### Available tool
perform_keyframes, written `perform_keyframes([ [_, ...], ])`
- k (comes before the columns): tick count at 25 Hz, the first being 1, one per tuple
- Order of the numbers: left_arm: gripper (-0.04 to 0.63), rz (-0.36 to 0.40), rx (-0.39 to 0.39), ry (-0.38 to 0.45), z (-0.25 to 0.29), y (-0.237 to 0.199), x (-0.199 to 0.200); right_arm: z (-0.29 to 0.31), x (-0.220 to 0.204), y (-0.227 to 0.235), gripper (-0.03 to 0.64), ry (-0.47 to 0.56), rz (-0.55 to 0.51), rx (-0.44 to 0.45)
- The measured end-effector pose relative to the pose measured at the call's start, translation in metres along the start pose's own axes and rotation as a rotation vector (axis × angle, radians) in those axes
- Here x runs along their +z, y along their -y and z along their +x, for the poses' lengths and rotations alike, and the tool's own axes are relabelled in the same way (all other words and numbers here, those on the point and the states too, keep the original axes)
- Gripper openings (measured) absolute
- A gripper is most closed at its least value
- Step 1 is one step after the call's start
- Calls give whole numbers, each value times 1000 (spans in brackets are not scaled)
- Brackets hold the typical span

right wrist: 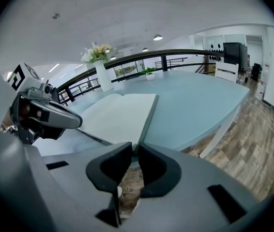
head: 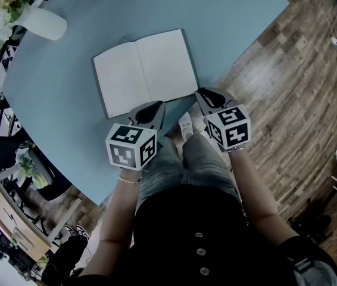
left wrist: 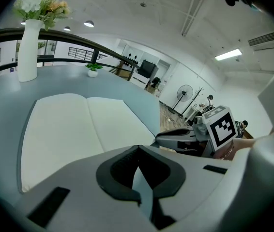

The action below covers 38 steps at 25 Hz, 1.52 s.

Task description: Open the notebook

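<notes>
Notebook [head: 144, 70] lies open on the worktop [head: 234, 16] just beyond both tongs; left tongs [head: 158, 107] closed, empty; right tongs [head: 201, 93] slightly parted at its corner; left gripper view, unlike head view, shows a fan [left wrist: 185, 92]

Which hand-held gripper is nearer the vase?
Left. The left hand-held gripper is at the notebook's near edge, vase side; the right hand-held gripper farther, at its right corner.

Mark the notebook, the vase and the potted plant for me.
notebook [head: 119, 81], head view, middle of the left page
vase [head: 44, 22], head view, white body
potted plant [left wrist: 93, 73], left gripper view, its white pot
</notes>
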<state>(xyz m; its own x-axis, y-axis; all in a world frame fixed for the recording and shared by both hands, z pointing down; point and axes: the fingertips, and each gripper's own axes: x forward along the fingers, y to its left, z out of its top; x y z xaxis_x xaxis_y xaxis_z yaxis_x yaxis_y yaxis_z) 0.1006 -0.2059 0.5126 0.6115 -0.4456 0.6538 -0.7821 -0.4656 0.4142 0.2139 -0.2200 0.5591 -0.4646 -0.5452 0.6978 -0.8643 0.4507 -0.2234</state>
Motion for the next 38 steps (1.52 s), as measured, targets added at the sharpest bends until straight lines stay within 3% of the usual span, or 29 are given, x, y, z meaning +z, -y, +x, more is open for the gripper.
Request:
perform_keyframes([
  [7,17,1,0,-4,-3,1,-2,-1,-1,-1,72,8,13,-7],
  [17,17,13,13,3,-15,-3,0,-6,0,-5,150,20,46,-33],
  [29,17,57,10,3,-36,-6,3,-27,26,-7,141,104,53,-48],
  [38,17,73,21,98,-62,-19,40,-30,69,-33,140,201,67,0],
])
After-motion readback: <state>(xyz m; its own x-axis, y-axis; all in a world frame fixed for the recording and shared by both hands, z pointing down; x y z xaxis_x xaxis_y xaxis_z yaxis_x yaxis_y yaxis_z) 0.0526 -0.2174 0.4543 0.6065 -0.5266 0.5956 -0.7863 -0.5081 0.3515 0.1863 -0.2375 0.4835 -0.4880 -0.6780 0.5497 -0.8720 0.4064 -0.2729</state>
